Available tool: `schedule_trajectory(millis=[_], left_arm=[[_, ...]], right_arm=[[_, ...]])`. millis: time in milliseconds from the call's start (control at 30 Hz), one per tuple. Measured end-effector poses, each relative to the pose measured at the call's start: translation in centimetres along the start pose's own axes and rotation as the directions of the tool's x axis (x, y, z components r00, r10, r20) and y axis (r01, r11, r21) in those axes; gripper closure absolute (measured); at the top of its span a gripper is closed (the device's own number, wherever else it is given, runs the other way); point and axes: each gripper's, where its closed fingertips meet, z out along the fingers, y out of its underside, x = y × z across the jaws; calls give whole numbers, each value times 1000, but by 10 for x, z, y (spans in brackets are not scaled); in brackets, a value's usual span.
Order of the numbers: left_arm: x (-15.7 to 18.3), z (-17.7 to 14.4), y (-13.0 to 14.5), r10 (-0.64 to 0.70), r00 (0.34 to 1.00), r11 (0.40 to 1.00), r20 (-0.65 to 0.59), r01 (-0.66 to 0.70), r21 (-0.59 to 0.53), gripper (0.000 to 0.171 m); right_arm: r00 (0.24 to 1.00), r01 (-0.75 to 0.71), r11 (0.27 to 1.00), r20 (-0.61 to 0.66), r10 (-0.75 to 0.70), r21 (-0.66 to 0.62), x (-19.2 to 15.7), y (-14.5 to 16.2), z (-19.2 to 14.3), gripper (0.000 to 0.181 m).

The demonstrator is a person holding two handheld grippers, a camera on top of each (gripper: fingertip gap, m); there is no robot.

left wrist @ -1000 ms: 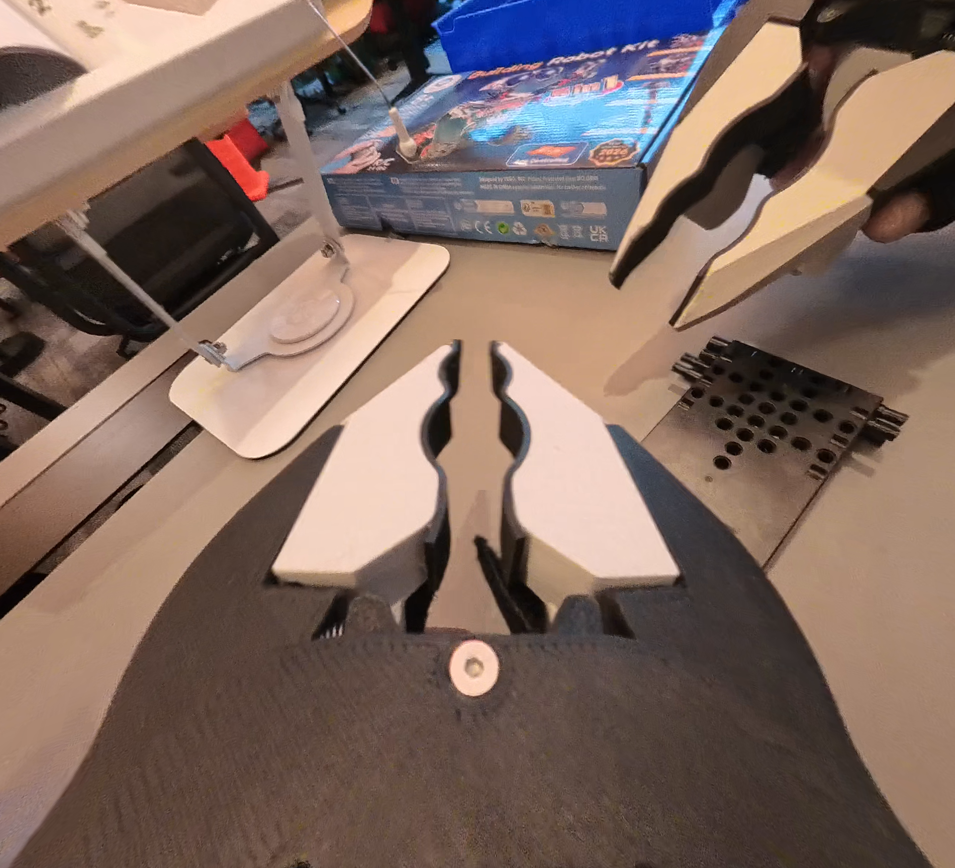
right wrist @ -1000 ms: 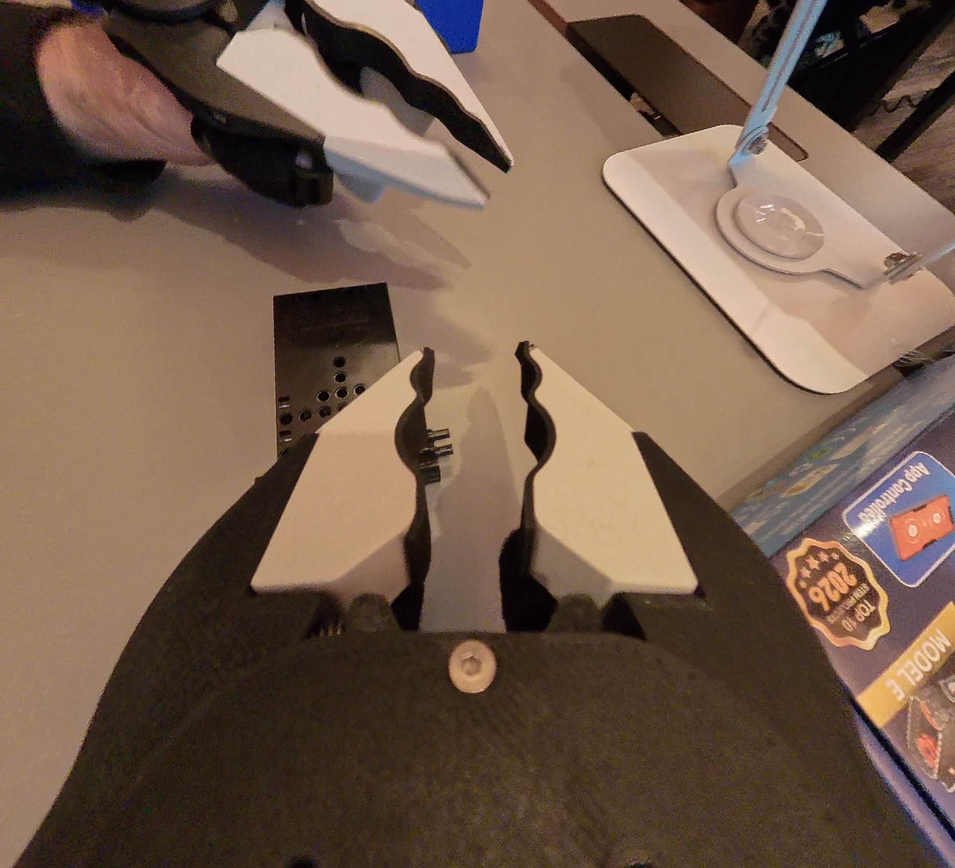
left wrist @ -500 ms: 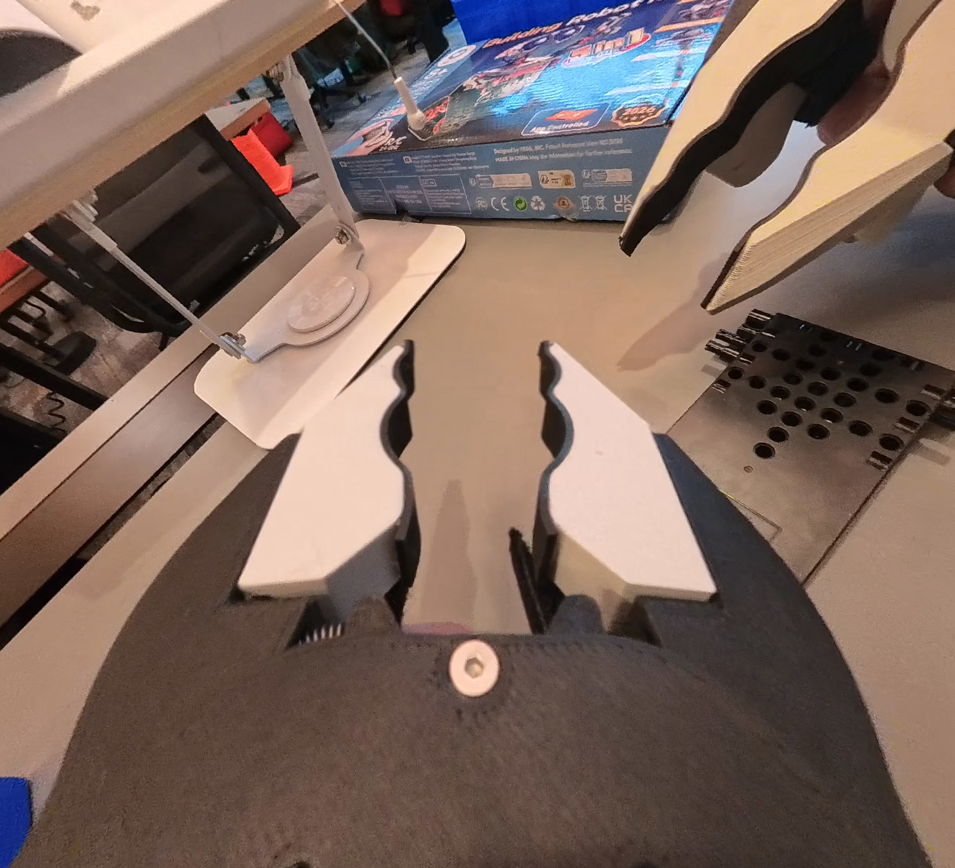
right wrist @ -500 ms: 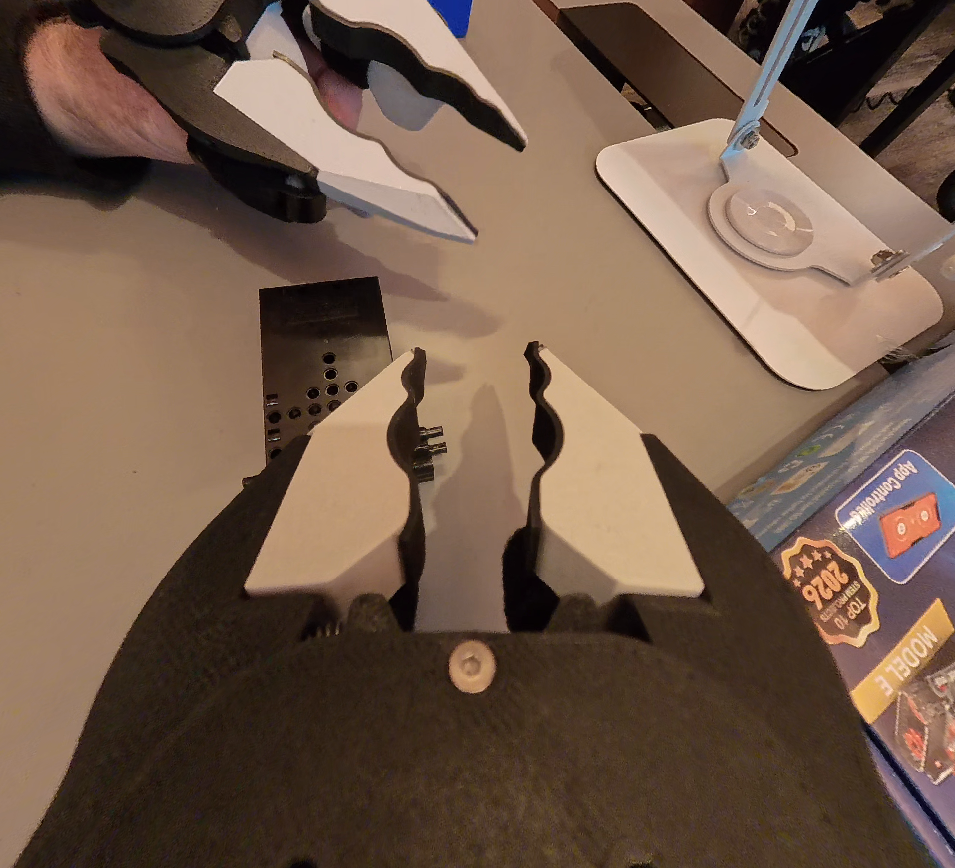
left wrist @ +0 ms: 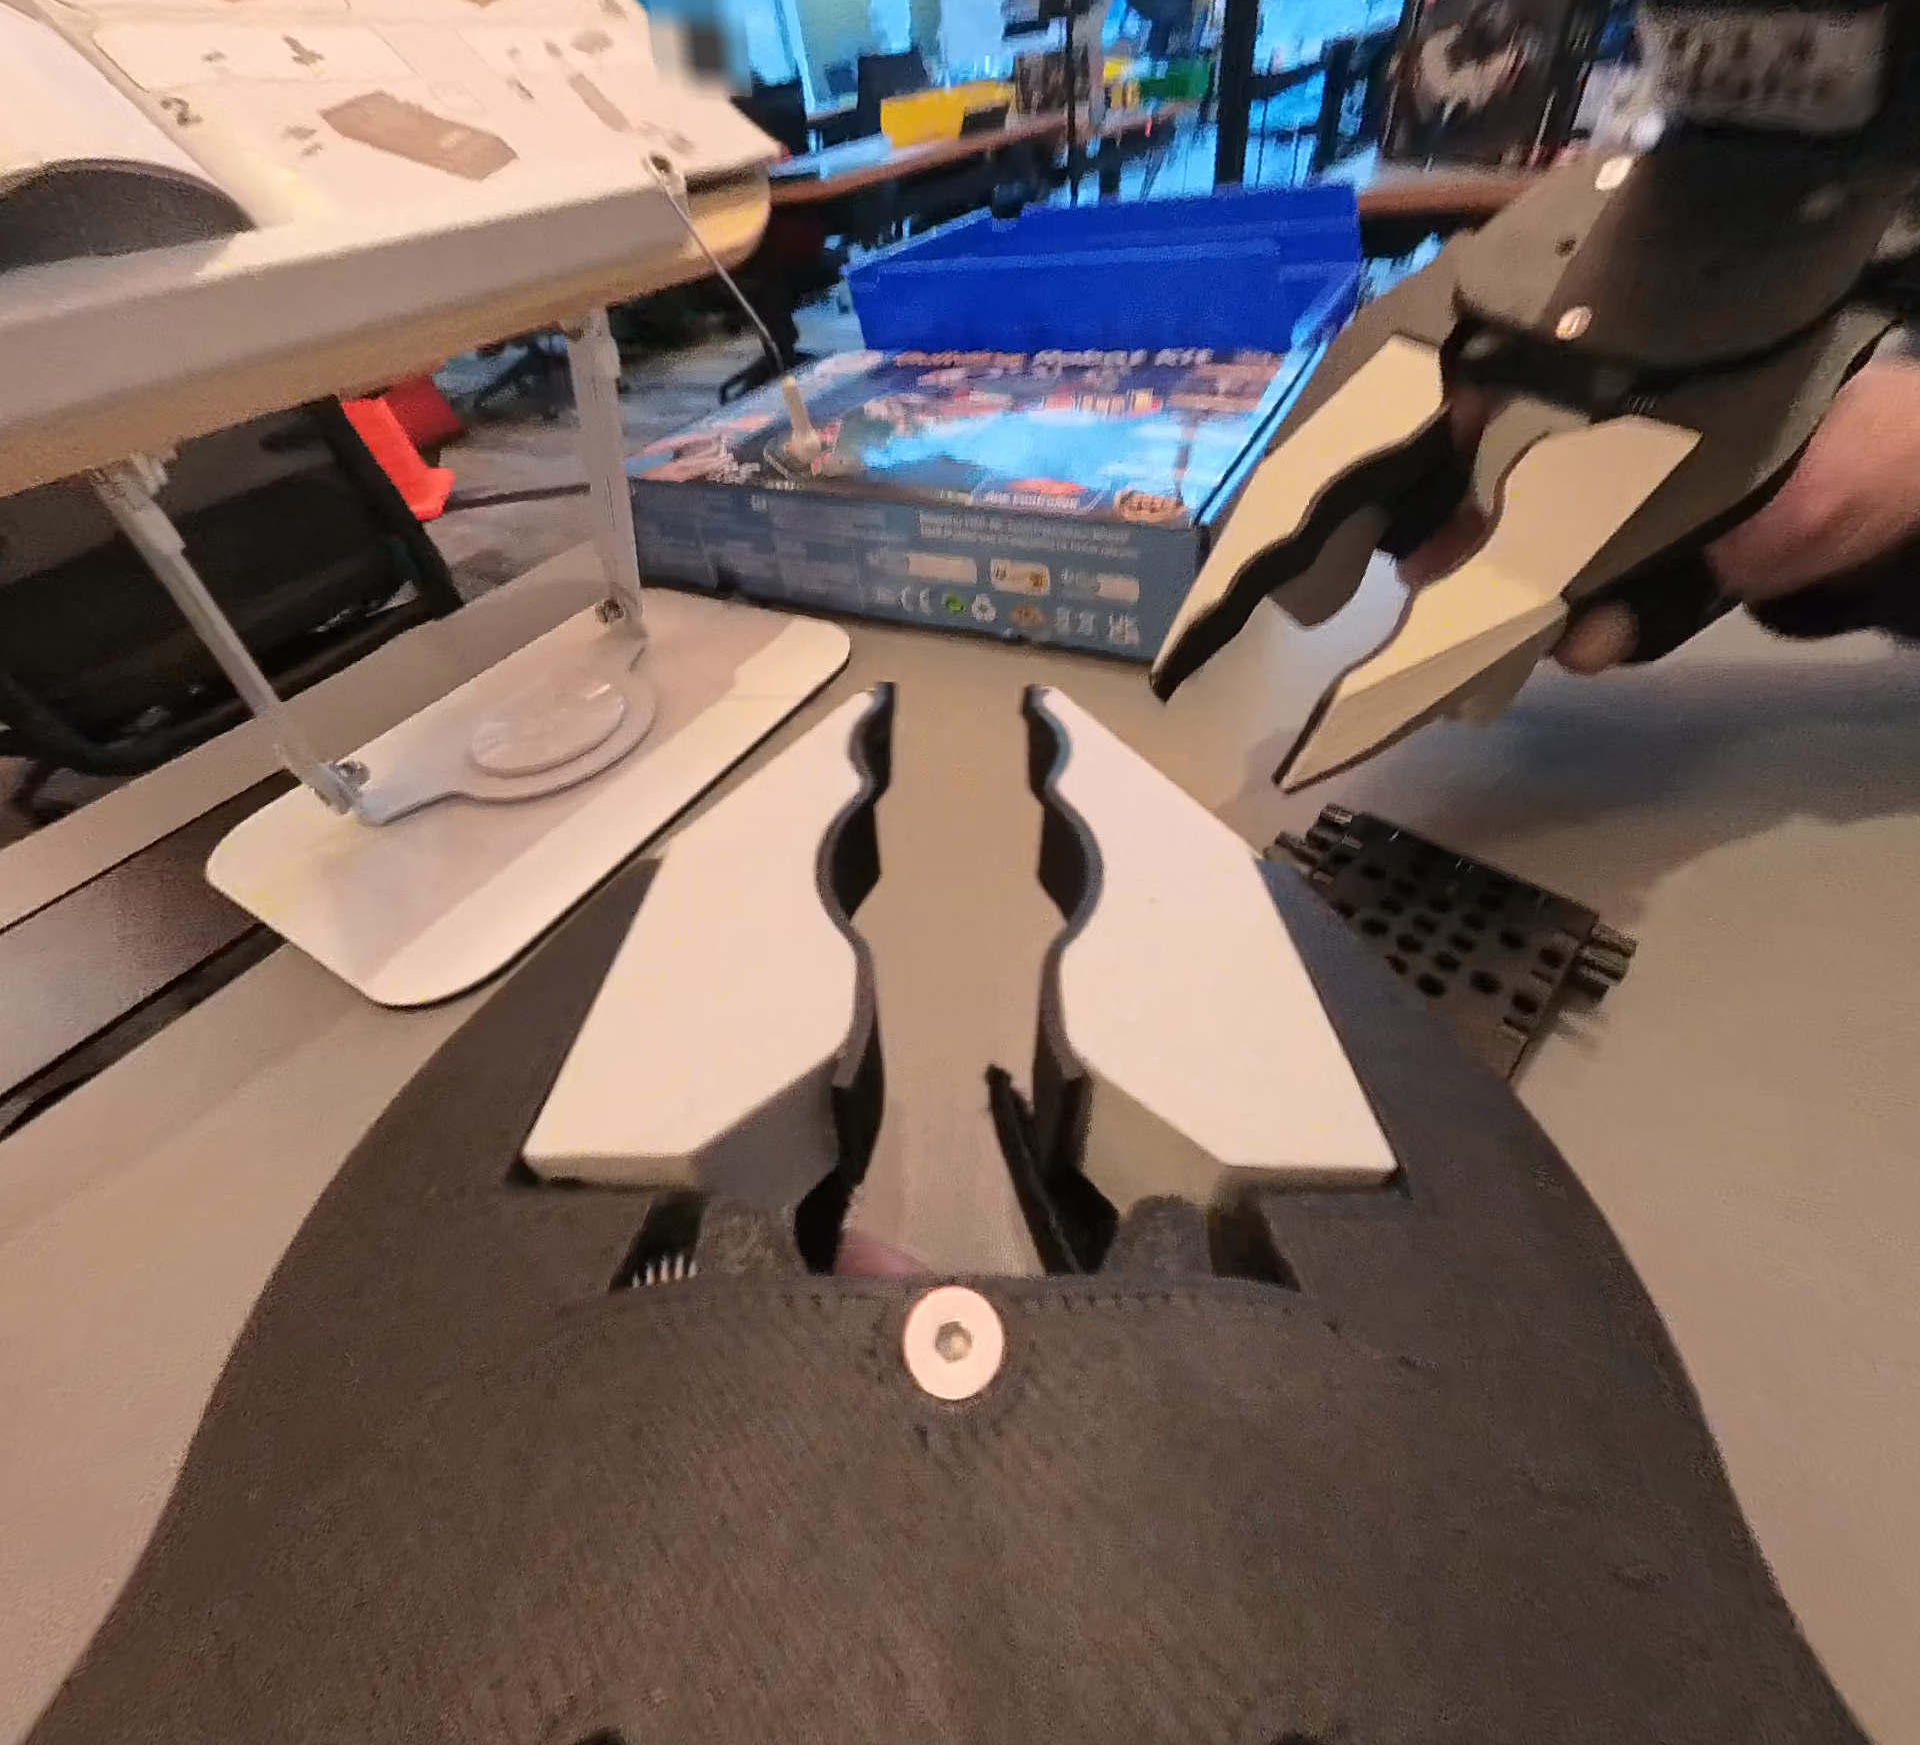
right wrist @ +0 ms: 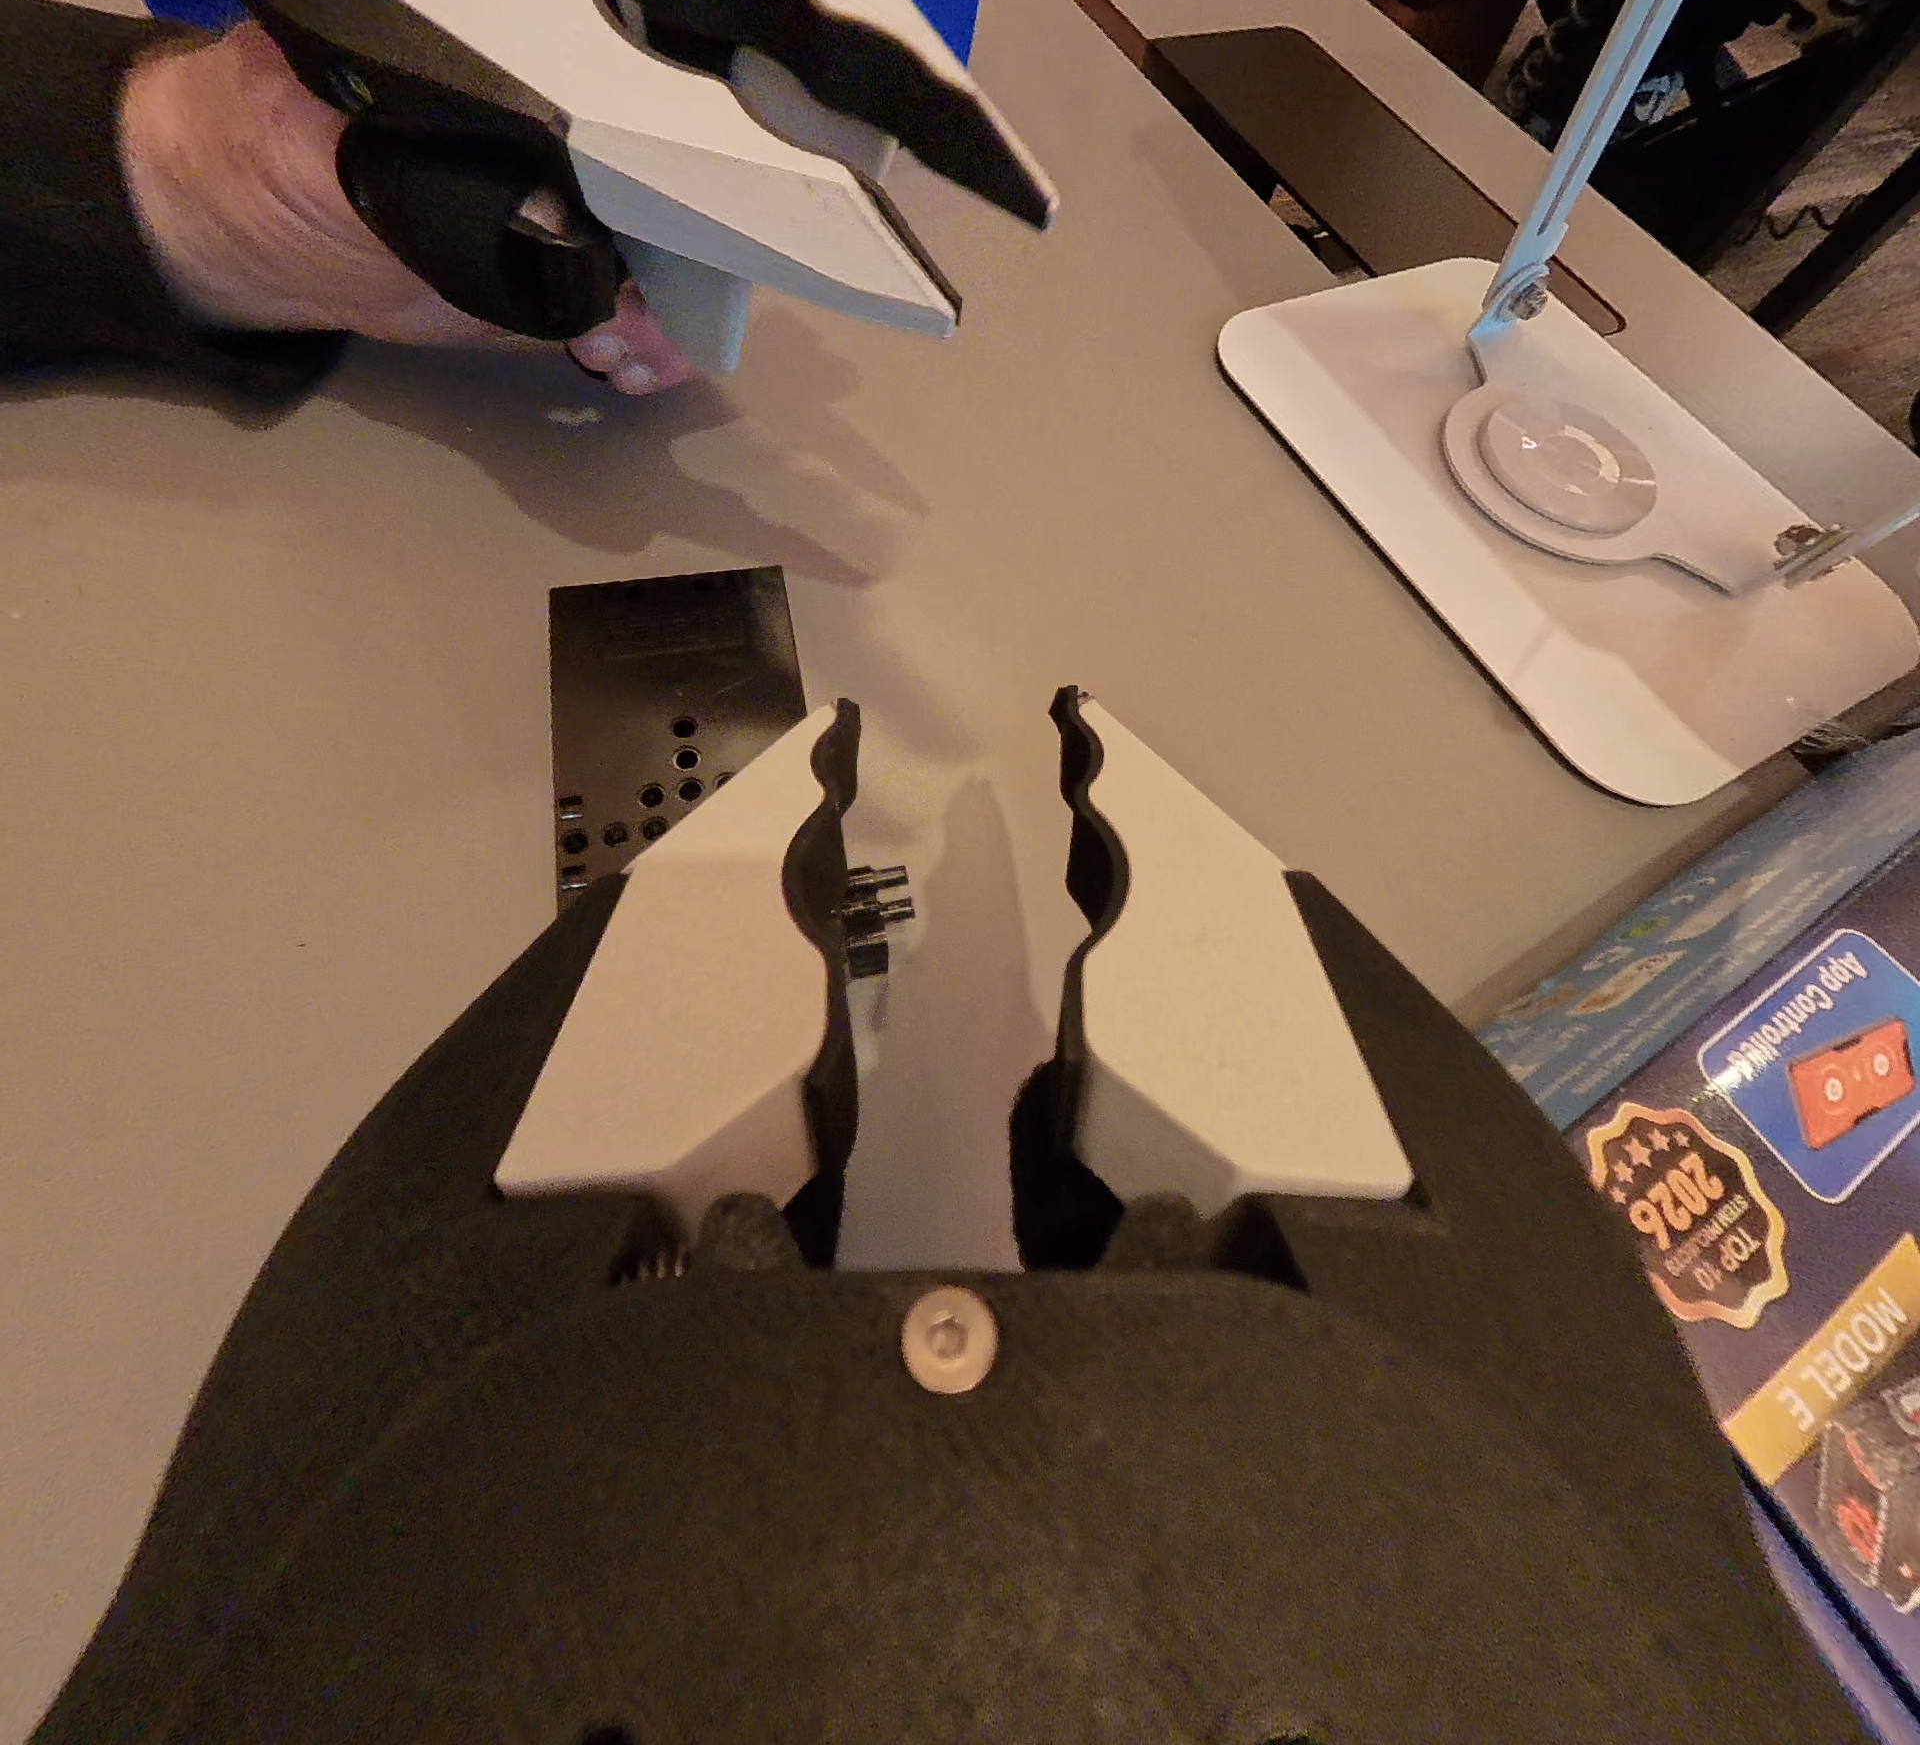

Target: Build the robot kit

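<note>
The left gripper (left wrist: pixel 956 698) hung with jaws parted, gripping nothing. The right gripper (right wrist: pixel 951 708) gaped likewise, empty.

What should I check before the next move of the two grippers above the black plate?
1. Left gripper open and empty: ok.
2. Right gripper open and empty: ok.
3. Black plate flat on the table, not gripped: ok.
4. Grippers apart from each other: ok.
5. White stand base clear of both grippers: ok.
6. Plate's small pins complete: cannot tell.
</note>
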Motion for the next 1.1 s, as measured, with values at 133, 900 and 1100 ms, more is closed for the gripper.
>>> schedule_trajectory(millis=[133, 900, 1100], left_arm=[[-2, -3, -10, -100, 994, 992, -48, 103, 67, 102], [2, -27, -34, -395, 839, 861, -373, 480, 168, 171], [1, -25, -34, -434, 814, 840, -386, 521, 155, 167]], right_arm=[[1000, -8, 1000, 10, 8, 22, -2, -4, -1, 137], [1000, 1, 1000, 19, -2, 27, -5, -7, -2, 137], [1000, 2, 1000, 19, -3, 25, -5, -6, -1, 137]])
